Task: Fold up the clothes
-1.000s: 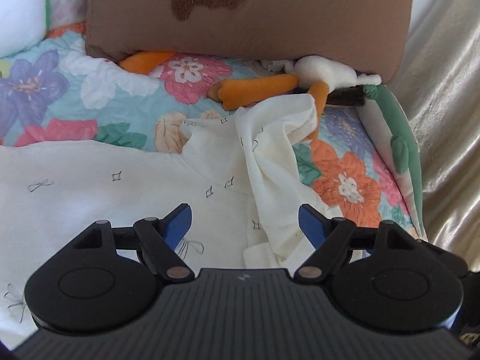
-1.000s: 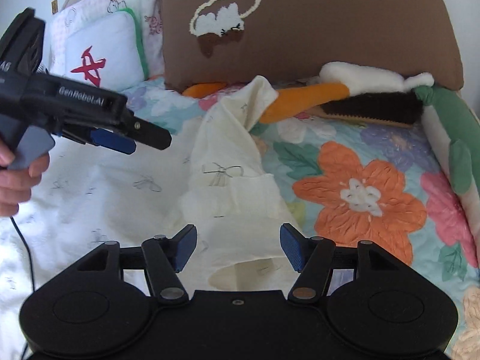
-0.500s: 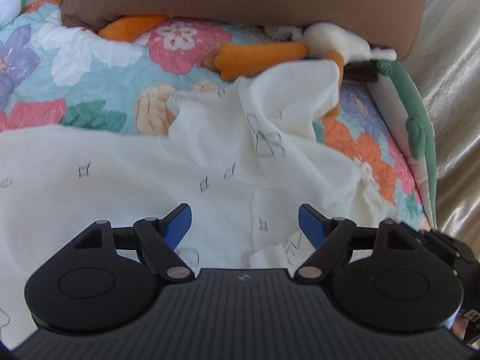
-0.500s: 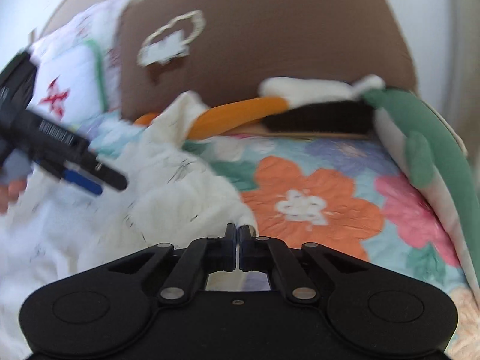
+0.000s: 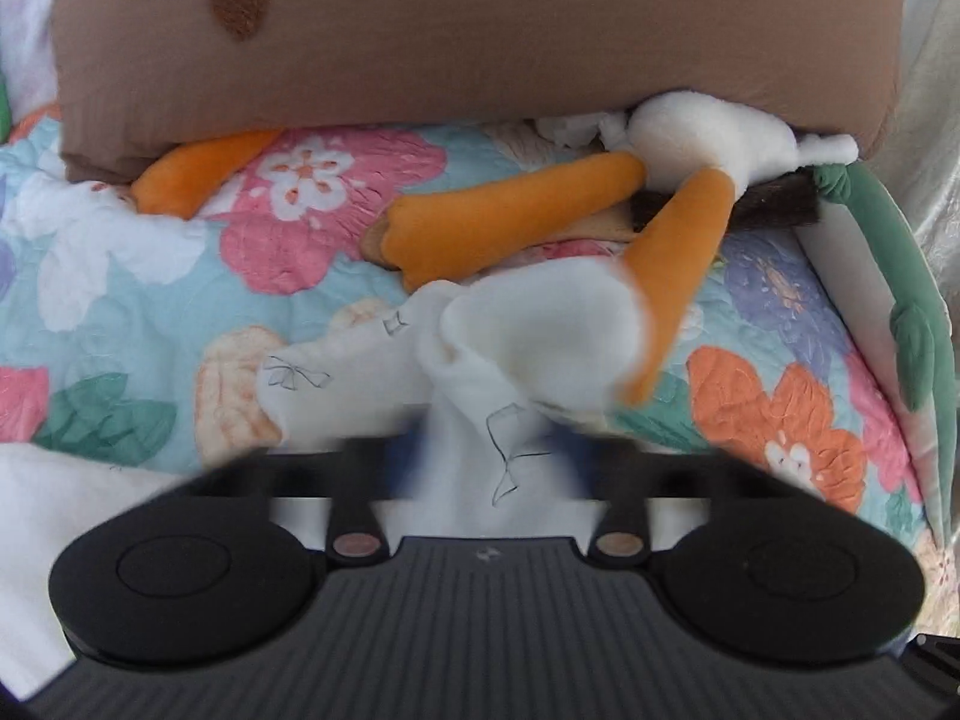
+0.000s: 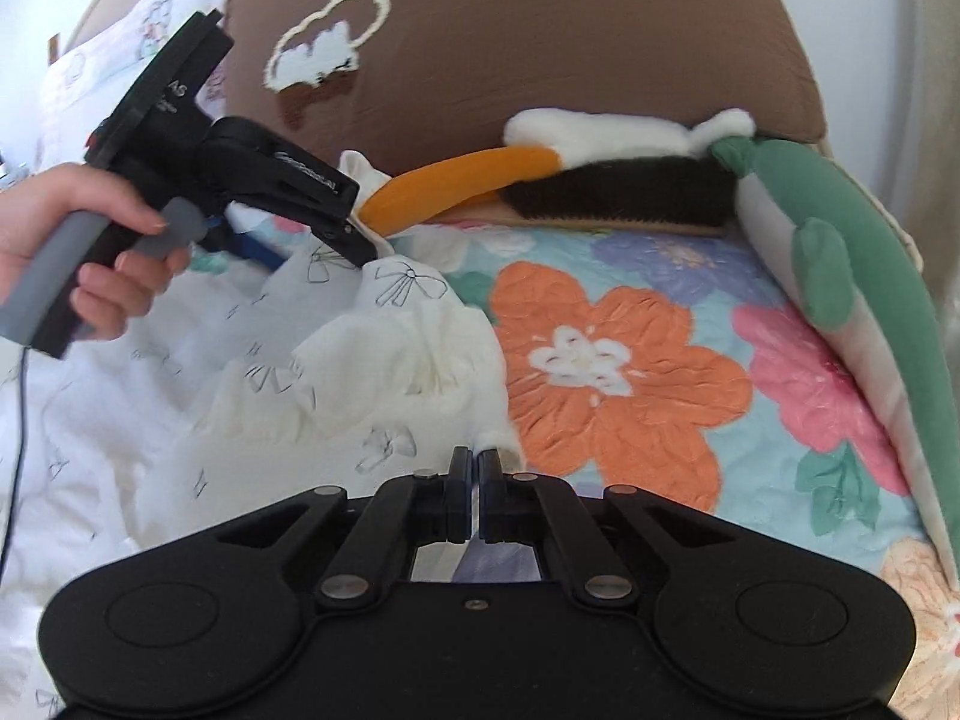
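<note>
place: home bedroom | evidence: floral quilt, brown pillow, plush toy

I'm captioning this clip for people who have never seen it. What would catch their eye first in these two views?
The big brown cushion with an embroidered cloud patch fills the back. On the bright floral quilt in front of it lies a white plush toy with long orange legs. Nearer the cameras, the cream garment printed with small bows is bunched up and pinched at two spots: the right tongs are shut on its near edge, and the left tongs grip its far end.
</note>
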`<move>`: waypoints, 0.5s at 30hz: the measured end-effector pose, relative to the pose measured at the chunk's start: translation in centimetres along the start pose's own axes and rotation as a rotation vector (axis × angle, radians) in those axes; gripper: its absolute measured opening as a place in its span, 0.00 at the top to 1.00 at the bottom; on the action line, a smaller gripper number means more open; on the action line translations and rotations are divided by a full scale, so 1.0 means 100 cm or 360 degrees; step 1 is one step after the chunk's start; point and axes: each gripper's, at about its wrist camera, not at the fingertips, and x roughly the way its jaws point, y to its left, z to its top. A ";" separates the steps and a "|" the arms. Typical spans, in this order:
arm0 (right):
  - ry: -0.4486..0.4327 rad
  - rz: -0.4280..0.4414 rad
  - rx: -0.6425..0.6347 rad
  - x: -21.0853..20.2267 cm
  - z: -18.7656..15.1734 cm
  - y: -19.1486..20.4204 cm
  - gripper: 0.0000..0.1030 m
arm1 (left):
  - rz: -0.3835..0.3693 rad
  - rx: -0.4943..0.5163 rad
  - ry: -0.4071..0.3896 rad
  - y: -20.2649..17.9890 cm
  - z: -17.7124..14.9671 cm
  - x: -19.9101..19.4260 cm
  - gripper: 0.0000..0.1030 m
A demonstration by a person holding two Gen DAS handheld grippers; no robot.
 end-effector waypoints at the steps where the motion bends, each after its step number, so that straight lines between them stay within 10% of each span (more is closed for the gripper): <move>1: 0.0017 -0.0023 -0.0025 0.001 -0.001 0.001 0.99 | 0.0011 -0.0037 -0.0045 0.004 -0.005 -0.008 0.98; 5: 0.0083 -0.0083 0.0064 0.005 -0.003 -0.011 0.99 | 0.0012 -0.0257 -0.0203 0.027 -0.032 -0.045 0.98; 15: 0.0015 0.0083 0.0309 -0.005 0.005 -0.020 0.92 | -0.0081 -0.0668 0.0060 0.082 -0.081 -0.065 0.98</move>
